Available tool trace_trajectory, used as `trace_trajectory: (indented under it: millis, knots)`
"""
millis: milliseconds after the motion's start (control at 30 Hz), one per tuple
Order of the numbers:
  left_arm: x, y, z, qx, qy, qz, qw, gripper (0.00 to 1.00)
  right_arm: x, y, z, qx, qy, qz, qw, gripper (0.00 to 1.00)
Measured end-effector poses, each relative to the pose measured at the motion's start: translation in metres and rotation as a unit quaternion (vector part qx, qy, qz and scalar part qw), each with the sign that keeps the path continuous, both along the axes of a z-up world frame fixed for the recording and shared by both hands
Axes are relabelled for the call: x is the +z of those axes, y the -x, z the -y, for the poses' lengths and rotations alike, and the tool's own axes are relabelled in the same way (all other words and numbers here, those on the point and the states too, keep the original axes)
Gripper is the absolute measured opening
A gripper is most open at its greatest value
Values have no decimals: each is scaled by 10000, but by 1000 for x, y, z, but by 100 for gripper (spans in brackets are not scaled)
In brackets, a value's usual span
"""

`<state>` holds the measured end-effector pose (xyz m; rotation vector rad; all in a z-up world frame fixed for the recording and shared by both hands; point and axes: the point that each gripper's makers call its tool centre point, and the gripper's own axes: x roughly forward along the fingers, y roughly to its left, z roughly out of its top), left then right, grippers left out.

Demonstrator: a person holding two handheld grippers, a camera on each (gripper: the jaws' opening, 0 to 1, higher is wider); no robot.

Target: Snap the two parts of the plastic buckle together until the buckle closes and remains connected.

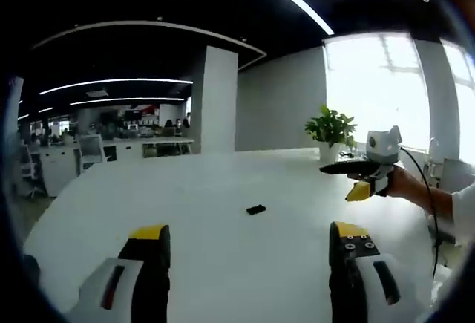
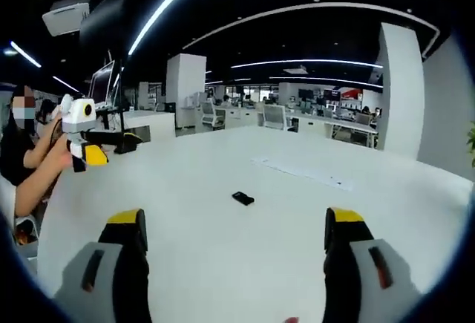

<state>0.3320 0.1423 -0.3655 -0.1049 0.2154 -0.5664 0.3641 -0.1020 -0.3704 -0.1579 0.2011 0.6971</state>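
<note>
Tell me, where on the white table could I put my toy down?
Almost anywhere. The white table is bare all around the small black buckle, including between it and the right gripper. The potted plant crowds only the far window edge.

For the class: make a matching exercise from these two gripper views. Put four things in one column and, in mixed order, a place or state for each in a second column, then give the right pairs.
Things:
1. black buckle
2. potted plant
3. left gripper
4. right gripper

Places or states:
A. held up in a person's hand at the right of the left gripper view
B. lying alone on the white table
C. standing at the table's far edge by the bright window
D. jaws wide apart, holding nothing, at the bottom of the left gripper view

Pairs: 1-B, 2-C, 3-D, 4-A
</note>
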Motion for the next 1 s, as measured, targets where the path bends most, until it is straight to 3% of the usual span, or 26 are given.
trace_trajectory:
  millis: [133, 333, 500, 667, 833, 1000]
  knots:
    - [10, 8, -9, 236, 340, 70, 9991, 99, 15, 27, 23, -321, -298, 31, 9990, 100]
    - [13, 31, -21, 492, 525, 147, 9973, 99, 24, 64, 61, -852, -639, 53, 9943, 100]
    - [8, 50, -28, 663, 418, 72, 9969, 99, 22, 96, 89, -1284, -343, 124, 9910, 100]
    - [5, 74, -36, 884, 280, 85, 9957, 99, 28, 129, 99, -1505, -197, 289, 9880, 100]
    - [-2, 95, -45, 1091, 55, 28, 9940, 99, 32, 148, 105, -1670, -229, 420, 9848, 100]
    - [-9, 115, -48, 1069, 75, -49, 9942, 99, 17, 163, 111, -1774, -433, 190, 9830, 100]
